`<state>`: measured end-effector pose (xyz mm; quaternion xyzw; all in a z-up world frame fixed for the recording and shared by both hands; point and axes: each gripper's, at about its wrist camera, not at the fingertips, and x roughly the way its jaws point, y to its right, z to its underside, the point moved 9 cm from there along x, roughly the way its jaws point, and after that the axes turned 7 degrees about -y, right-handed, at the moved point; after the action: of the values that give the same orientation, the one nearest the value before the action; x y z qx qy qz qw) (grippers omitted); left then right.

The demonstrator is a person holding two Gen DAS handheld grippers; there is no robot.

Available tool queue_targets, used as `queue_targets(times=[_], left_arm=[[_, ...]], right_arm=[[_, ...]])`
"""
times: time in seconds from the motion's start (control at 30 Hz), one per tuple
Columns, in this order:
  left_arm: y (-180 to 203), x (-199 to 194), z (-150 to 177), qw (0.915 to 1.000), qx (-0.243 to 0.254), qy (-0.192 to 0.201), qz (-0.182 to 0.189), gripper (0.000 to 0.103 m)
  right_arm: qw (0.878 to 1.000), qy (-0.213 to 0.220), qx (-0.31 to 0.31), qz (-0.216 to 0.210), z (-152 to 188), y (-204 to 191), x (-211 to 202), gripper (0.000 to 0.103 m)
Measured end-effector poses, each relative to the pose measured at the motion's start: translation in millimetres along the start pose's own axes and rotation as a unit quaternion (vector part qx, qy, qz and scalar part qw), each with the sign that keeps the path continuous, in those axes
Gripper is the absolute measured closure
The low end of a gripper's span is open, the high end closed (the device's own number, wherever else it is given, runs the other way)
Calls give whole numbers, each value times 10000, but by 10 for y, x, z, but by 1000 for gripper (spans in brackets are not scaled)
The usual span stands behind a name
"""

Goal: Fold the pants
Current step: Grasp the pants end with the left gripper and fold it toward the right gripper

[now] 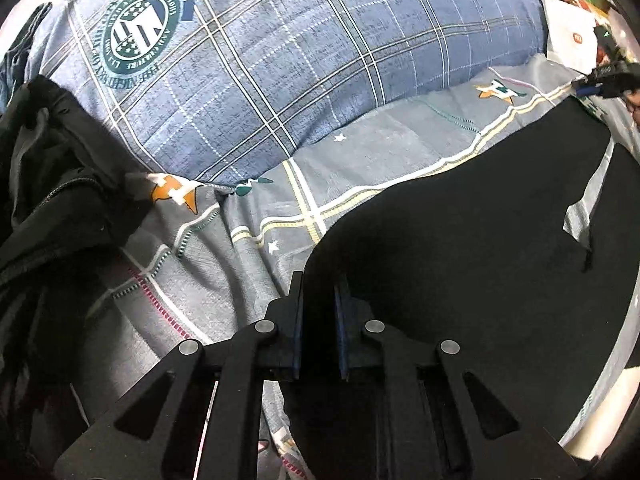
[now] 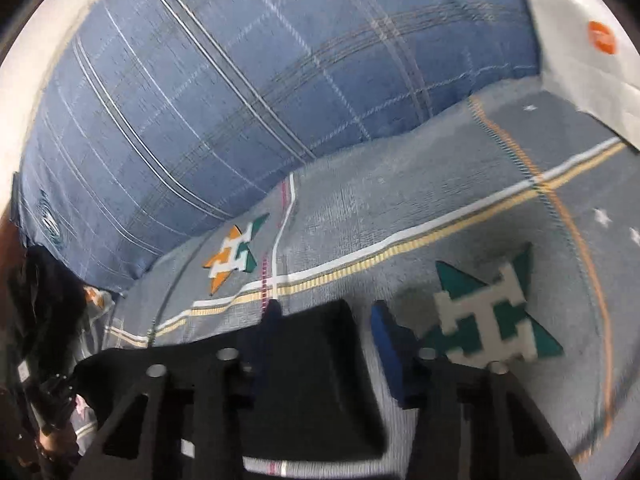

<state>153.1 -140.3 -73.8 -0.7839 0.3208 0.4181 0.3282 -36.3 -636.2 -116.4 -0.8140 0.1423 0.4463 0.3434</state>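
pants [image 1: 460,240]: matte black, flat, lower right on grey printed sheet [image 1: 360,152] | left gripper [image 1: 318,300]: clamped on pants edge | right gripper [image 2: 324,316]: pants corner between jaws (gap beside right pad, grip unclear) | plaid pillow [image 1: 300,40] above

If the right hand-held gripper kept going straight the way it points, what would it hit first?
Probably the grey patterned bedsheet just beyond the black pants edge between its fingers; the blue plaid pillow lies farther. Depth is unclear.

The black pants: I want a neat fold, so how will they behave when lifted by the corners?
Probably floppy: the black pants lie flat and follow the bedsheet, so anything unsupported should sag. Likely light, since the left gripper pinches just a thin edge. The right gripper has a fabric corner between its fingers; smooth cloth might slip if held loosely.
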Motion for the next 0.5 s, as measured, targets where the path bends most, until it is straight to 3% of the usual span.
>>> queue_targets(times=[0.17, 0.23, 0.5], left_arm=[[-20, -93, 17, 9999, -79, 87, 2, 92], [-35, -113, 28, 9999, -92, 101, -63, 92], [50, -436, 227, 9982, -288, 511, -119, 93]], right_arm=[[9993, -282, -188, 154, -39, 34, 233, 83], [9992, -273, -288, 59, -33, -9, 249, 101], [9939, 443, -988, -230, 200, -184, -349, 101]])
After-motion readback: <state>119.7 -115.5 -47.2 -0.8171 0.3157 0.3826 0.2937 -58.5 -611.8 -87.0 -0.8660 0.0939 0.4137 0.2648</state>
